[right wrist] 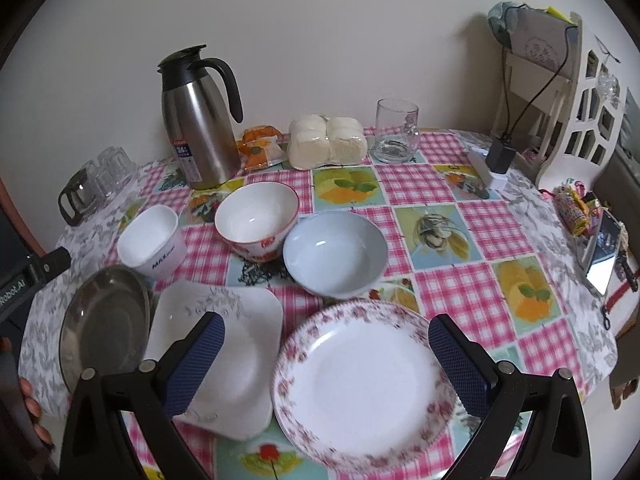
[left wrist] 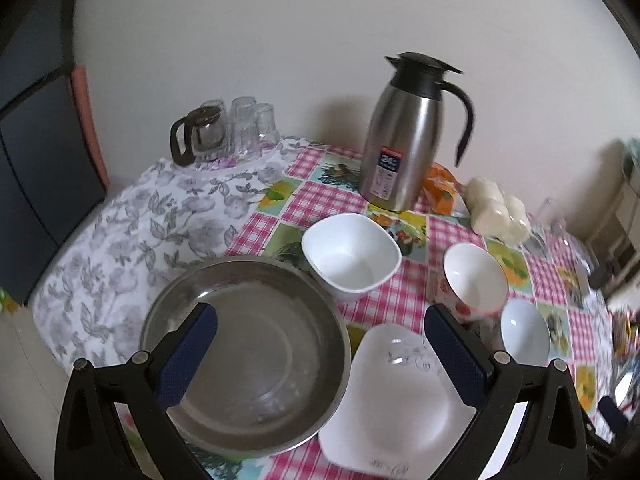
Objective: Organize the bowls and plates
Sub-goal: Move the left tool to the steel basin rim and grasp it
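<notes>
Right wrist view shows the right claw (right wrist: pixel 326 354) wide open and empty above the flowered plate (right wrist: pixel 360 388), while the left claw (left wrist: pixel 320 344) gapes empty over the steel pan (left wrist: pixel 256 352).

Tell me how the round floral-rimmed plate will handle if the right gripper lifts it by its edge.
The floral-rimmed plate looks like glazed ceramic, so probably stiff but breakable and slick against the pads. It lies flat on the tablecloth, so getting a finger under its low rim may be awkward. Held by one edge, it would likely droop.
</notes>
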Demonstrator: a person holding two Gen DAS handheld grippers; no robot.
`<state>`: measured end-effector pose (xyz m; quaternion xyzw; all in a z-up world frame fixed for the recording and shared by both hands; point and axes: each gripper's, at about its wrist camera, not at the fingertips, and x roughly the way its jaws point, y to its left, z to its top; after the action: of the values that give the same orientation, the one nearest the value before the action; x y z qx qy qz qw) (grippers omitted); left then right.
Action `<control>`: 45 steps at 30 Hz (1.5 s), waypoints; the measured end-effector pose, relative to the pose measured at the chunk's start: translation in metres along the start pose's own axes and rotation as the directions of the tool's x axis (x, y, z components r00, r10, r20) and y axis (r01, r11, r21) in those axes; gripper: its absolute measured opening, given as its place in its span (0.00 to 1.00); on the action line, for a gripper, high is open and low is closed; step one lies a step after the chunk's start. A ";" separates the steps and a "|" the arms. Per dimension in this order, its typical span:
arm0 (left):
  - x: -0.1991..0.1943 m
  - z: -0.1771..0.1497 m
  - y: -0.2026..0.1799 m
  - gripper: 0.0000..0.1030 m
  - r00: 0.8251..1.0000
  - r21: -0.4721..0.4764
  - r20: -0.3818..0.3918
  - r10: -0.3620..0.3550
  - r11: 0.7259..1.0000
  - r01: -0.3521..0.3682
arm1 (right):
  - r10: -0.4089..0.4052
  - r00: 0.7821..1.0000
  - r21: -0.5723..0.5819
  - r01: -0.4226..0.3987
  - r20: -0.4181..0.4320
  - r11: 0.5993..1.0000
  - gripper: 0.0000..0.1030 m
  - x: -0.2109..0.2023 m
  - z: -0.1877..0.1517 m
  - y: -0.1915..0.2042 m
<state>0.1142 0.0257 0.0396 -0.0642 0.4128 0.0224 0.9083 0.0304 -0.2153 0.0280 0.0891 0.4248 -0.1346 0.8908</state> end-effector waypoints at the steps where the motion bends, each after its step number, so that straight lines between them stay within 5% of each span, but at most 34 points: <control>1: 0.004 0.000 -0.001 1.00 1.000 -0.006 -0.010 0.000 1.000 -0.001 | 0.004 1.000 0.001 -0.004 -0.006 1.000 1.00 0.005 0.003 0.002; 12: 0.042 0.008 -0.017 1.00 1.000 0.000 0.017 0.021 1.000 -0.021 | 0.019 0.998 0.033 -0.017 -0.055 0.999 1.00 0.059 0.026 0.016; 17: 0.064 0.008 -0.015 1.00 0.998 0.030 -0.058 -0.001 1.000 0.003 | 0.025 0.995 0.011 -0.024 -0.098 1.000 1.00 0.084 0.019 0.023; 22: 0.079 0.002 0.017 1.00 0.990 -0.050 -0.140 -0.019 0.999 0.012 | 0.044 0.992 -0.008 -0.045 -0.116 0.999 1.00 0.094 0.011 0.034; 30: 0.087 -0.004 0.077 1.00 0.979 -0.160 -0.188 0.075 0.981 -0.106 | 0.118 0.986 -0.068 -0.127 -0.120 0.990 1.00 0.095 0.002 0.071; 37: 0.096 -0.009 0.128 0.85 0.966 -0.235 -0.237 0.101 0.959 -0.158 | 0.224 0.965 -0.107 -0.240 -0.137 0.965 1.00 0.098 -0.008 0.114; 45: 0.107 -0.018 0.165 0.84 0.953 -0.306 -0.284 0.106 0.932 -0.195 | 0.287 0.943 -0.175 -0.316 -0.170 0.933 0.99 0.104 -0.026 0.159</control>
<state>0.1563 0.1853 -0.0689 -0.1860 0.5234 0.1526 0.8174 0.1241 -0.0742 -0.0625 0.0730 0.4794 0.0539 0.8729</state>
